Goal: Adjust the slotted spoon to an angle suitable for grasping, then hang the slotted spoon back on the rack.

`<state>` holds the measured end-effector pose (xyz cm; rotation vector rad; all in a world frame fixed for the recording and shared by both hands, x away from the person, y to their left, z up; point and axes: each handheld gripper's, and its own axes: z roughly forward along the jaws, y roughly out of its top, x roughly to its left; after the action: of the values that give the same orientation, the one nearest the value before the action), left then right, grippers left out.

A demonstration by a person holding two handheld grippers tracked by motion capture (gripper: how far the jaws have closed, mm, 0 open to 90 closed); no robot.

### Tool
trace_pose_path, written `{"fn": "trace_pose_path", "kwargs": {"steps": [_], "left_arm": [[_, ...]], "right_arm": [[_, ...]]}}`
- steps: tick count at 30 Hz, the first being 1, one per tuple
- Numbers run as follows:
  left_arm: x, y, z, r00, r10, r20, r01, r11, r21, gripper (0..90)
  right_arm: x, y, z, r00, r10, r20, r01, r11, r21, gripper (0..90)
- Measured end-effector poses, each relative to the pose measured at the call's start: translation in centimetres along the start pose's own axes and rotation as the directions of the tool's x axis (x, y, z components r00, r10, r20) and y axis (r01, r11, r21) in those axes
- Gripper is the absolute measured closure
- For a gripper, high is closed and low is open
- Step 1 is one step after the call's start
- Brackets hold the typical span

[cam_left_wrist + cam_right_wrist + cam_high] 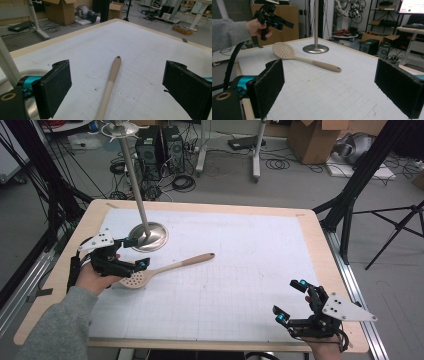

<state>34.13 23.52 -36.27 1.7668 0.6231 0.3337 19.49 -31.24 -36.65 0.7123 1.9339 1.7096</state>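
Note:
A beige slotted spoon (165,270) lies on the white grid mat, its perforated head (134,280) at the left and its handle pointing right and away. My left gripper (136,253) is held open in the air above the head end. Along its own view the handle (111,80) runs between the wide-apart jaws of the left gripper (120,87). My right gripper (290,300) stands open near the table's front right edge with nothing in it. The right gripper view shows the spoon (287,51) farther off, beyond the right gripper (329,87), with the left gripper (273,21) raised above it.
A metal stand with a round base (148,236) and a tall leaning pole stands just behind the left gripper, close to the spoon's head; its base (315,48) also shows behind the spoon. Black tripod legs (350,195) flank the table's right side. Boxes and computer towers sit on the floor beyond.

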Motion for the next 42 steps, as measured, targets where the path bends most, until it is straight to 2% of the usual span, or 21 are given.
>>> {"fn": "trace_pose_path", "kwargs": {"steps": [2,9,11,12,14,23,24,25,28,29,31,32,33,34,36,37,38,39,40,42], "left_arm": [[0.3,0.0,0.3,0.9998,-0.002,0.018,0.002,1.0000,0.005,8.9],[1.0,-0.4,1.1,0.9995,-0.019,0.024,0.019,0.9996,0.020,8.9],[1.3,-0.5,1.2,0.9992,-0.026,0.031,0.025,0.9990,0.036,8.9],[1.6,-0.7,1.3,0.9985,-0.043,0.035,0.041,0.9980,0.047,8.9],[1.6,-0.8,1.5,0.9985,-0.044,0.031,0.043,0.9978,0.050,9.2],[1.4,-0.3,2.2,0.9985,-0.012,0.053,0.007,0.9958,0.091,10.6],[1.4,-0.1,2.5,0.9987,0.006,0.050,-0.012,0.9937,0.112,10.7],[1.4,-0.1,2.5,0.9987,0.006,0.050,-0.012,0.9937,0.112,11.0],[1.3,0.2,3.5,0.9969,0.028,0.074,-0.039,0.9860,0.162,11.3],[1.3,0.2,3.5,0.9969,0.028,0.074,-0.039,0.9860,0.162,11.8],[1.3,0.3,4.2,0.9936,0.042,0.104,-0.062,0.9781,0.199,12.2],[1.5,0.3,4.7,0.9899,0.039,0.136,-0.069,0.9732,0.219,13.1],[1.5,0.3,4.7,0.9899,0.039,0.136,-0.069,0.9732,0.219,13.3],[1.7,0.3,5.2,0.9864,0.020,0.163,-0.058,0.9712,0.231,13.5],[1.9,0.4,5.7,0.9849,0.015,0.173,-0.058,0.9660,0.252,14.2],[1.9,0.4,5.7,0.9849,0.015,0.173,-0.058,0.9660,0.252,14.5],[2.0,0.5,6.0,0.9838,0.022,0.178,-0.070,0.9604,0.270,14.9],[2.0,0.5,6.0,0.9838,0.022,0.178,-0.070,0.9604,0.270,15.3],[2.0,0.6,6.3,0.9827,0.027,0.183,-0.079,0.9559,0.283,15.5],[2.1,0.6,6.4,0.9828,0.025,0.183,-0.077,0.9566,0.281,15.8]], "right_arm": [[0.0,0.0,0.1,0.9999,-0.008,-0.008,0.008,1.000,0.001,8.1],[0.0,0.1,0.3,0.9998,-0.005,-0.018,0.005,1.000,0.002,8.1],[-0.1,0.1,0.6,0.9997,-0.005,-0.024,0.005,1.000,0.001,8.1],[-0.1,0.1,0.7,0.9996,-0.006,-0.028,0.006,1.000,0.002,8.1],[-0.1,0.1,0.8,0.9993,-0.012,-0.035,0.012,1.000,0.006,8.1],[-0.1,0.1,0.7,0.9993,-0.013,-0.034,0.013,1.000,0.001,8.1],[-0.1,0.1,0.7,0.9993,-0.014,-0.036,0.015,1.000,0.004,8.1],[-0.1,0.1,0.7,0.9993,-0.014,-0.036,0.015,1.000,0.004,8.1],[0.0,0.1,0.6,0.9988,-0.014,-0.047,0.014,1.000,0.002,8.1],[0.1,0.2,0.5,0.9989,-0.012,-0.045,0.012,1.000,0.005,8.1],[0.1,0.1,0.5,0.9988,-0.014,-0.047,0.014,1.000,0.007,8.1],[0.0,0.1,0.6,0.9983,-0.017,-0.056,0.017,1.000,0.013,8.1],[0.0,0.1,0.6,0.9983,-0.017,-0.056,0.017,1.000,0.013,8.1],[0.0,0.0,0.6,0.9985,-0.020,-0.052,0.021,1.000,0.012,8.1],[-0.1,0.0,0.6,0.9985,-0.024,-0.049,0.024,1.000,-0.001,8.1],[-0.1,0.0,0.6,0.9985,-0.024,-0.049,0.024,1.000,-0.001,8.1],[-0.2,0.1,0.6,0.9983,-0.024,-0.053,0.024,1.000,-0.012,8.1],[-0.2,0.1,0.6,0.9983,-0.024,-0.053,0.024,1.000,-0.012,8.1],[-0.3,0.1,0.6,0.9982,-0.019,-0.057,0.019,1.000,-0.010,8.1],[-0.3,0.1,0.6,0.9981,-0.018,-0.058,0.018,1.000,-0.009,8.1]]}}
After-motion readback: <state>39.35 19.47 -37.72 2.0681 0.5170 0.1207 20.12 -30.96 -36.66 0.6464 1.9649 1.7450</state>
